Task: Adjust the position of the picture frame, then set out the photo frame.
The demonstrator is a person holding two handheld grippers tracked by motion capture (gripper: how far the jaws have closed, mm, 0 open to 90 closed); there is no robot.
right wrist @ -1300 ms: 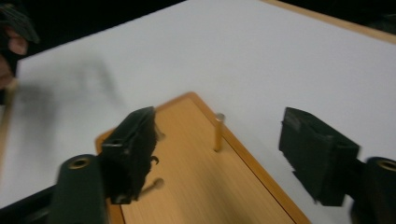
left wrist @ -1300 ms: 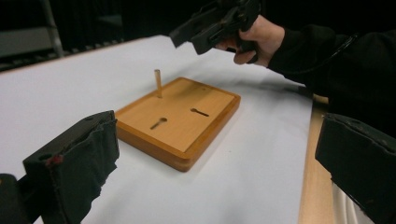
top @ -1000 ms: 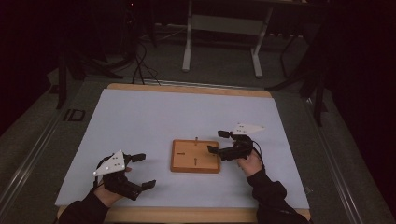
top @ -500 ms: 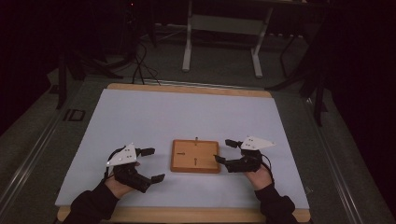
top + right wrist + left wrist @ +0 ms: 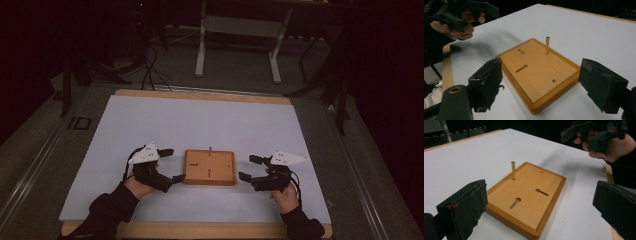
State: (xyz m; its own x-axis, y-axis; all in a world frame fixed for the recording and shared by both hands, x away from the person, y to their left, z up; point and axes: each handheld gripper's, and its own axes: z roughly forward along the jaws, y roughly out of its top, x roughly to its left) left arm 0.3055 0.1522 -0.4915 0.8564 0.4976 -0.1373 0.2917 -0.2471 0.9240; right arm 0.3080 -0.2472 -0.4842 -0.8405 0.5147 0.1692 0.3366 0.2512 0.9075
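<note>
Left gripper [image 5: 172, 164] and right gripper [image 5: 248, 167] flank the wooden board [image 5: 209, 167] near the desk's [image 5: 200, 120] front edge — fingers of both spread wide, holding nothing. Board looks rigid, smooth-varnished, moderately light (likely slides). Grip the raised side rims; the thin peg [image 5: 513, 170] at its far edge looks breakable — avoid.

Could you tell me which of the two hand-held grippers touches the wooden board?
The left hand-held gripper: one jaw meets the wooden board, while the right hand-held gripper stays apart.
</note>
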